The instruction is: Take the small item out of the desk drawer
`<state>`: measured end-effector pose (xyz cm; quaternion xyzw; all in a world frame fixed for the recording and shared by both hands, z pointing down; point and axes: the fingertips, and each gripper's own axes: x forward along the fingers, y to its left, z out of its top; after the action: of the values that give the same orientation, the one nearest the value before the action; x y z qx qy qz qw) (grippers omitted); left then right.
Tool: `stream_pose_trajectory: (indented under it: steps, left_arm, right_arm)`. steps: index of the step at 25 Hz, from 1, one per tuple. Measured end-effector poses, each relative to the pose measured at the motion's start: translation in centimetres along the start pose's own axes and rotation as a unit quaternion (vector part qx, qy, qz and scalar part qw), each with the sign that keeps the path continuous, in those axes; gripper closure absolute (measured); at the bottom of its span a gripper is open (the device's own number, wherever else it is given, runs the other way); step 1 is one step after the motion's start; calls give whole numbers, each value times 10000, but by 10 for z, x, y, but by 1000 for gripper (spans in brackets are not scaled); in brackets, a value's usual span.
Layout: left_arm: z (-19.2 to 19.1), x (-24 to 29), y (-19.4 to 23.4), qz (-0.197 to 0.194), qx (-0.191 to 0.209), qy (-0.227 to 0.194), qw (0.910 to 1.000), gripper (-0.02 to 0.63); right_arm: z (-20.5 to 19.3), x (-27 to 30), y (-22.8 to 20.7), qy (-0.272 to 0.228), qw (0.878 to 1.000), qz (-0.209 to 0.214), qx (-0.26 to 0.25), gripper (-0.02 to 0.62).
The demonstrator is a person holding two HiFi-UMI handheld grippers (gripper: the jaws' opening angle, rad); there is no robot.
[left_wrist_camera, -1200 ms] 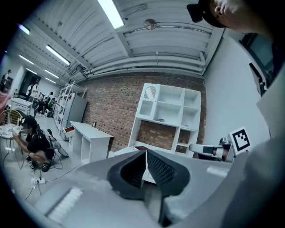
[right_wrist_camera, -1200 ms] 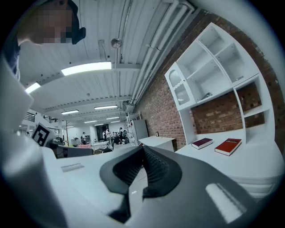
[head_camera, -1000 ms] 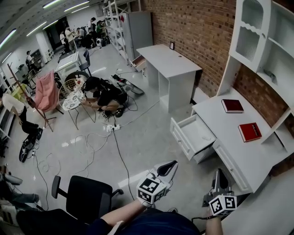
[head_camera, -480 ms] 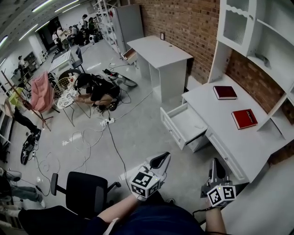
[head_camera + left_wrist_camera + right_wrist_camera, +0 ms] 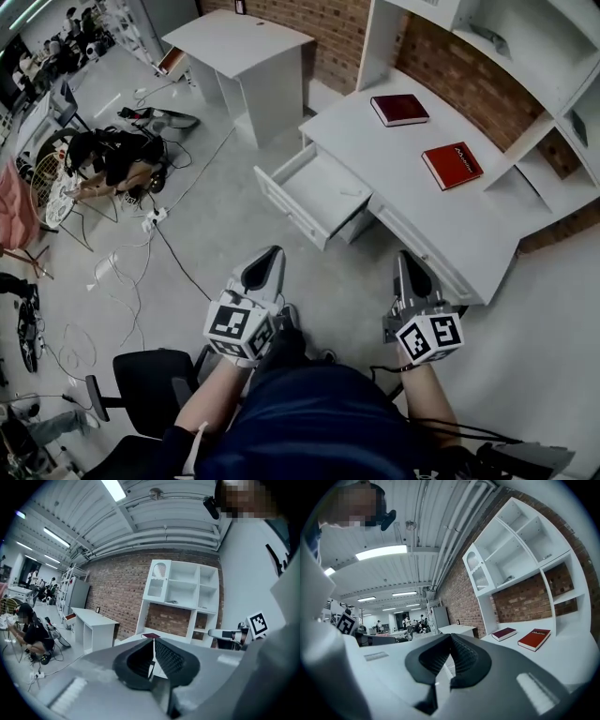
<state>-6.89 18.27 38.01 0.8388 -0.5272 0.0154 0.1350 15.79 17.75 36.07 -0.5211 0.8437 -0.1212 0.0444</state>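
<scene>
Your desk drawer [image 5: 289,212] is white and shallow. It stands pulled well out from under the front edge of the white desk [image 5: 412,178], at the desk's left end as you face it, with its front panel out over the floor. You look almost straight down into its pale, flat bottom. The small item [image 5: 350,191] shows only as a thin, pale streak lying flat near the drawer's back right corner, close under the desk's front edge. It is too small for you to tell its shape or kind.
</scene>
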Motion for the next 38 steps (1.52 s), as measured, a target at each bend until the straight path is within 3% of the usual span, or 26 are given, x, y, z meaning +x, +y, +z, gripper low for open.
stream_pose_trajectory:
  steps: [18, 26, 38]
  left_arm:
    - [13, 96, 117, -694, -90, 263, 9972, 592]
    - [4, 122, 125, -884, -239, 435, 9948, 592]
    - [1, 195, 122, -748, 55, 682, 9949, 592]
  right_arm:
    - [-12, 135, 9, 288, 9975, -633, -121, 594]
    - [-20, 155, 2, 452, 9959, -773, -90, 593]
    - [-31, 212, -60, 535, 9970, -504, 230, 592]
